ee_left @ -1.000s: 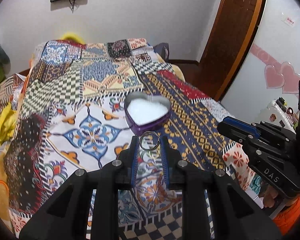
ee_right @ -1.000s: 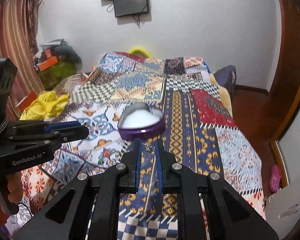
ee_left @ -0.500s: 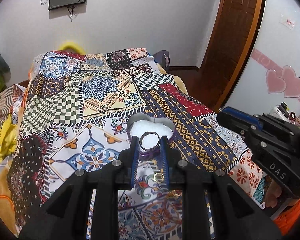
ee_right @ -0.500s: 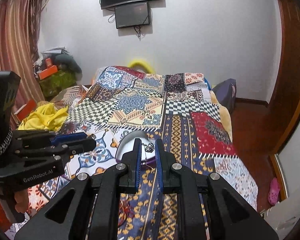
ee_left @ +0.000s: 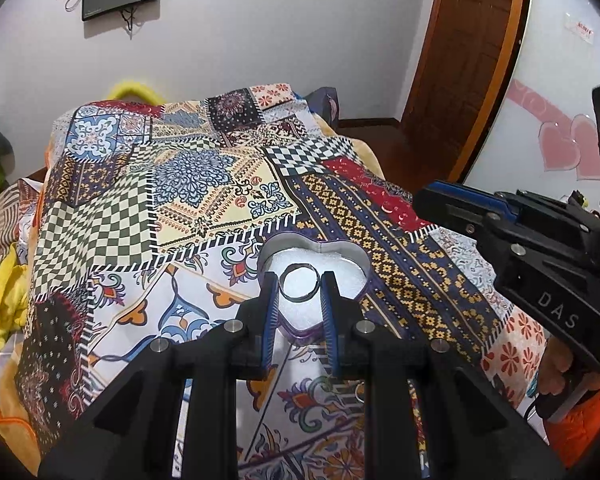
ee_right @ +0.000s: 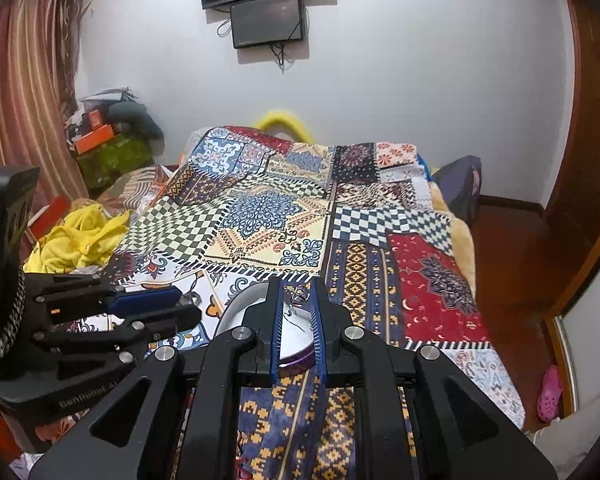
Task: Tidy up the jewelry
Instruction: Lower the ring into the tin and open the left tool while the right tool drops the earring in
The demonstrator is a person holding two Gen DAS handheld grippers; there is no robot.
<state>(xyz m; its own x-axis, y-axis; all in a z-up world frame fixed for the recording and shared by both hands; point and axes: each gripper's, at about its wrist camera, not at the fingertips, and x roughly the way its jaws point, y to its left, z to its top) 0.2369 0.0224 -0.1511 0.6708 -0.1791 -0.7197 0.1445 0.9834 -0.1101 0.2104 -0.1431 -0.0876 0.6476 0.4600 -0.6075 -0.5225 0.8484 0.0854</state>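
A purple heart-shaped tin [ee_left: 342, 249] with a white lining sits on the patchwork bedspread [ee_left: 204, 184]. My left gripper [ee_left: 300, 280] is shut on a silver ring [ee_left: 299, 298] and holds it over the tin. My right gripper [ee_right: 297, 288] is shut on a small silver pendant [ee_right: 299, 295] with its thin chain hanging over the same tin [ee_right: 244, 300]. The right gripper shows at the right of the left wrist view [ee_left: 432, 200]. The left gripper shows at the left of the right wrist view [ee_right: 180, 300].
Yellow cloth [ee_right: 76, 240] lies at the bed's left edge, with boxes and clutter [ee_right: 108, 136] behind. A wooden door [ee_left: 468, 60] stands at the right. A screen [ee_right: 266, 20] hangs on the far wall. A pink shoe [ee_right: 550, 392] lies on the floor.
Both grippers have moved forward toward the tin. The ring and the pendant, first short of the tin, now hang over it.
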